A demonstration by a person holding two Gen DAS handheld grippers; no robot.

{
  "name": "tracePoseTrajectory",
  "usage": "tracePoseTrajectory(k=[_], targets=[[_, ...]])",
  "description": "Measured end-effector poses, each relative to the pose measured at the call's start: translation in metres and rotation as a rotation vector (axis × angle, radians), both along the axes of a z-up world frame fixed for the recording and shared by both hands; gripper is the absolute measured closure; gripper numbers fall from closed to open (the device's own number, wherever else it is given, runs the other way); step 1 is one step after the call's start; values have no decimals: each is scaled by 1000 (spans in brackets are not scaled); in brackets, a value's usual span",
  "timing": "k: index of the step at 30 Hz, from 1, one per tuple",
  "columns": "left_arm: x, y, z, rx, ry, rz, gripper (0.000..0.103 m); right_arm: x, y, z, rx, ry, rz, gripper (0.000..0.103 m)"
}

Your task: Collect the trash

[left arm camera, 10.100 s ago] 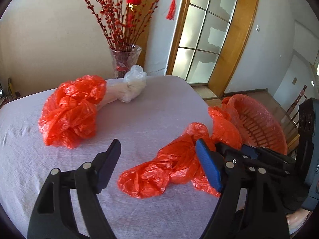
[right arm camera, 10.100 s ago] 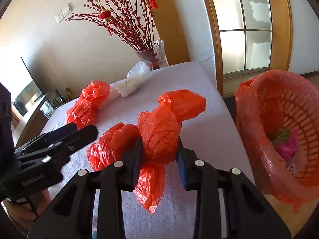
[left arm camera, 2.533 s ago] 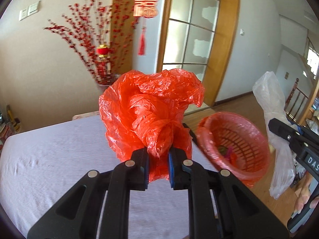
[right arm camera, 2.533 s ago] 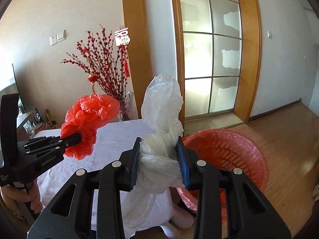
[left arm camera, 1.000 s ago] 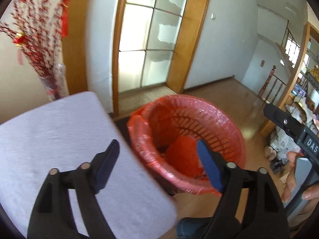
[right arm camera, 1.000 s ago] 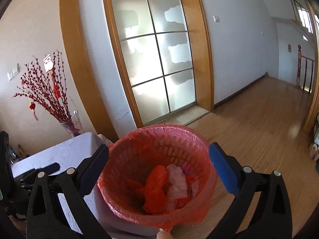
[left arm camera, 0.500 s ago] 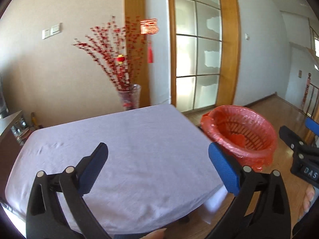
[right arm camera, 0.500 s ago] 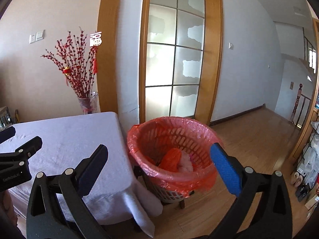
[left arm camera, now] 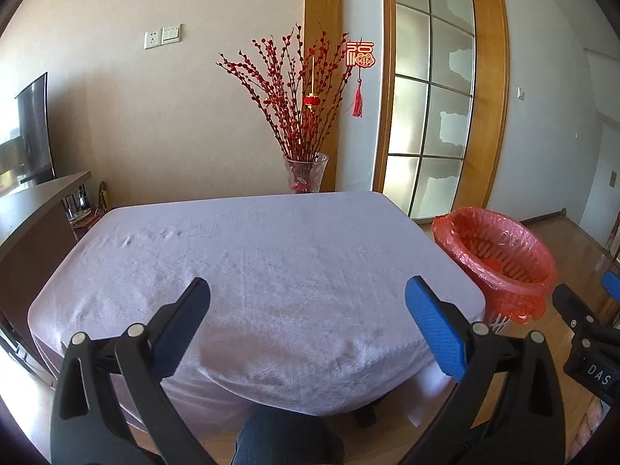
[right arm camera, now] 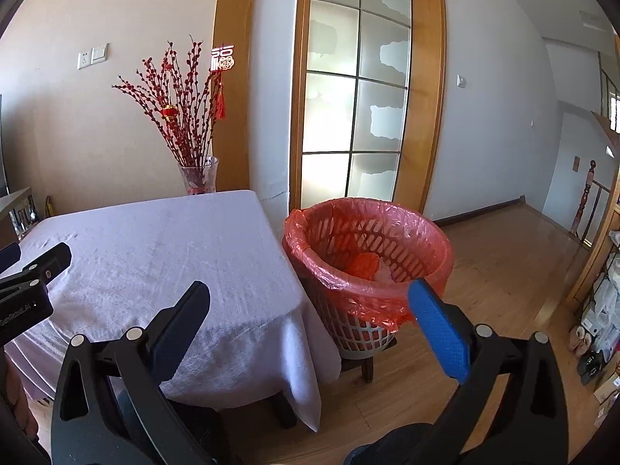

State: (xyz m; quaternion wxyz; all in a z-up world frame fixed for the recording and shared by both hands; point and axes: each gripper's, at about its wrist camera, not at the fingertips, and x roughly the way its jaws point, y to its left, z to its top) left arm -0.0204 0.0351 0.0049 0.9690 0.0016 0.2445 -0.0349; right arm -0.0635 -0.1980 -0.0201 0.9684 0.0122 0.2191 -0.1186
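Left gripper [left arm camera: 306, 312]: jaws have just spread wide, nothing between them, over the table [left arm camera: 271, 255].
Right gripper [right arm camera: 310, 314]: wide apart, empty.
Trash [right arm camera: 364, 265]: in the bin [right arm camera: 426, 232], just beside the table's right edge.
Right view only: bin's contents.

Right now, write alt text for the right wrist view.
The open right tool, holding nothing, points at a basket lined with a red bag, with red and white plastic trash inside. It stands beside a table under a pale cloth, with a vase of red branches behind.
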Motion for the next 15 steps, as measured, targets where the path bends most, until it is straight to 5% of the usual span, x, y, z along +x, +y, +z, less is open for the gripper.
tracePoseTrajectory(k=[15], targets=[[-10, -12, -11, 36, 7, -1, 4, -8, -6, -13, 20, 32, -66, 2]])
